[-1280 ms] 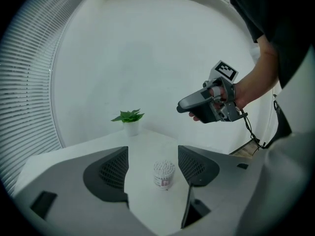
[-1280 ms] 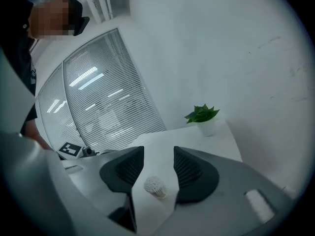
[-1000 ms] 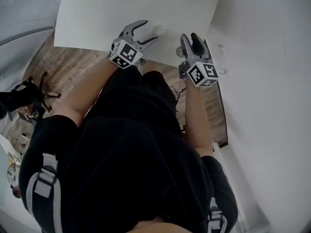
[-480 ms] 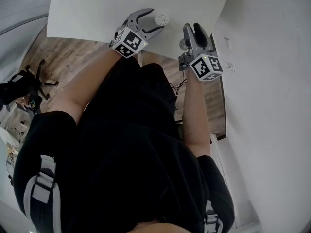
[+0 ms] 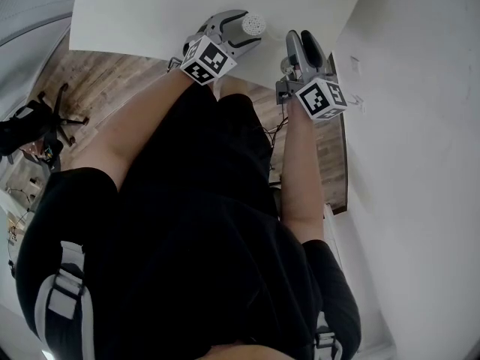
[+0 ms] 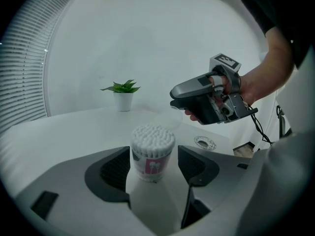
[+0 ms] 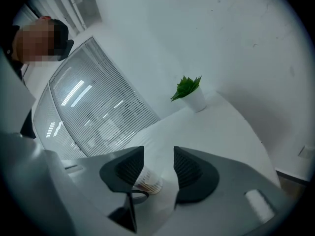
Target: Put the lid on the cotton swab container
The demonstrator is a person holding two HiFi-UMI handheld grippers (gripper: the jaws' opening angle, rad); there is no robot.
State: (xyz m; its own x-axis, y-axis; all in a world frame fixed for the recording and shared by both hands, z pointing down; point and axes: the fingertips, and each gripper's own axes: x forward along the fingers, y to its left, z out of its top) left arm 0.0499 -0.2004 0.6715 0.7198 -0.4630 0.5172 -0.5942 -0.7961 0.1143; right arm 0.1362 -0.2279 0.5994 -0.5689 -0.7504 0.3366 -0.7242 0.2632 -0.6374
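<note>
The cotton swab container (image 6: pixel 152 144), a clear tub packed with white swabs, stands upright on the white table (image 5: pixel 150 13). My left gripper (image 6: pixel 153 162) is open, its jaws on either side of the tub with small gaps. The head view shows the same: left gripper (image 5: pixel 251 26) around the container (image 5: pixel 254 23). My right gripper (image 6: pixel 178 100) hovers to the right of the tub and a little higher, shut on the thin clear lid (image 6: pixel 166 119), which shows only faintly. In the right gripper view the right gripper (image 7: pixel 157 162) looks down past the container (image 7: pixel 147 180).
A small potted plant (image 6: pixel 123 94) stands at the table's far side, near the wall. A round cable grommet (image 6: pixel 204 142) lies in the tabletop to the right of the tub. An office chair (image 5: pixel 30 126) stands on the wooden floor at the left.
My left gripper has moved forward, so that the container, which was beside its jaw tip, now stands between the jaws. The right gripper has kept its place beside it.
</note>
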